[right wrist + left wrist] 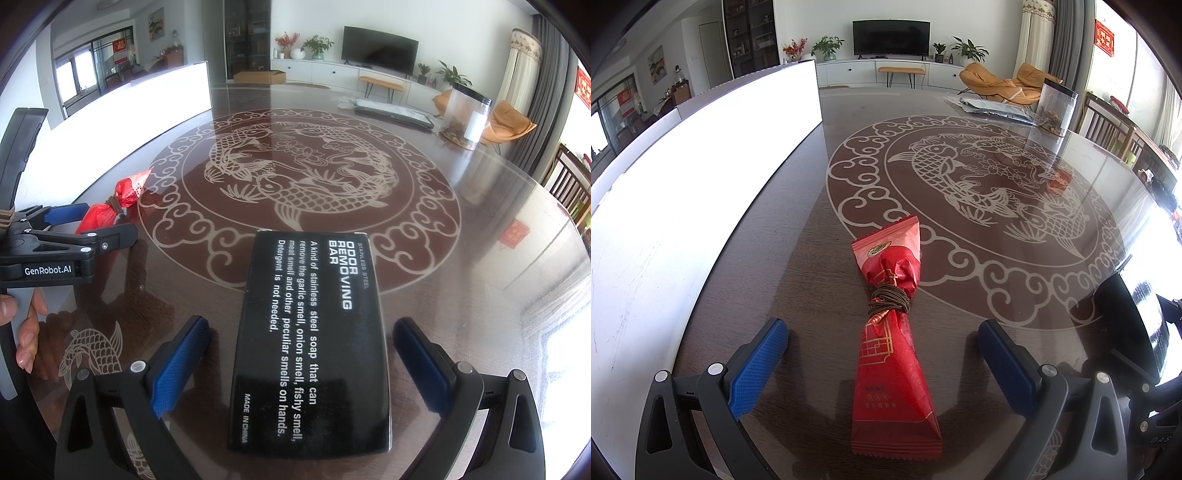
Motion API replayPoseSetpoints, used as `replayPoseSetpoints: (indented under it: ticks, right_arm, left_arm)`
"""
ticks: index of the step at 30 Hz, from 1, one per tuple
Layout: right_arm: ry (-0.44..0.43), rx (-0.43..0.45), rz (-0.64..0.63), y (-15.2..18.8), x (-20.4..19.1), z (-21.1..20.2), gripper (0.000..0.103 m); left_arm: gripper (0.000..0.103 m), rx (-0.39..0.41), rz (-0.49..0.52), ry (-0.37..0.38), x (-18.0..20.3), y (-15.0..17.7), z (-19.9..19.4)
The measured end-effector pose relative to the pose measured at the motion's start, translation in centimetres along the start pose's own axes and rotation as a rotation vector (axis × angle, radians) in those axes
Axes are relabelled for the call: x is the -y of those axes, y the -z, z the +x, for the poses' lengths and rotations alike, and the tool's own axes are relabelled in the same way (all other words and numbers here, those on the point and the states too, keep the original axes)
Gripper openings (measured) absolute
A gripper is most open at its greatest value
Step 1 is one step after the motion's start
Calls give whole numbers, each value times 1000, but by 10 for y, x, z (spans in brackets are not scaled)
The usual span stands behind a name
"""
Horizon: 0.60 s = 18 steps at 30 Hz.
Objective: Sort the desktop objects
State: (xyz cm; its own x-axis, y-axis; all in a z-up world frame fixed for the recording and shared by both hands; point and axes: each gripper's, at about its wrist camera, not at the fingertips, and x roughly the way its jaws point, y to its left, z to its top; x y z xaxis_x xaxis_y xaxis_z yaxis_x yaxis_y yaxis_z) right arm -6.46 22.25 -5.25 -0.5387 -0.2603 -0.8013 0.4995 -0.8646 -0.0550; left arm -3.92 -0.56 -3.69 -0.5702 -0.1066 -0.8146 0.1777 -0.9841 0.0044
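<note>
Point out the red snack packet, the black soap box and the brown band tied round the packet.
red snack packet (892, 398): left wrist view, lower half of the wrapper.
black soap box (310, 343): right wrist view, printed top face.
brown band (889, 302): left wrist view, the knotted coil.

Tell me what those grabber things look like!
Each gripper, the left gripper and the right gripper, has two black plastic arms with silver round bolts. The fingers wear bright blue pads with a bumpy, ridged texture. From the right wrist view, the other tool shows white lettering reading GenRobot.AI on its black body and a pale grey handle.
</note>
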Motion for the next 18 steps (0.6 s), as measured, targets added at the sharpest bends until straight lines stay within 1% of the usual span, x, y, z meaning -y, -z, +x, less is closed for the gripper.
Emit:
replayPoseSetpoints:
  ticks: [12,15,18]
  right_arm:
    - [-1,0,0,0,0,0,100]
    - [0,0,0,0,0,0,100]
    - [-7,3,3,0,0,-1,100]
  left_arm:
    - [103,0,0,1,0,0,1]
    - [103,-1,4,10,0,1,-1]
    - [103,-10,8,35,-4,3,-5]
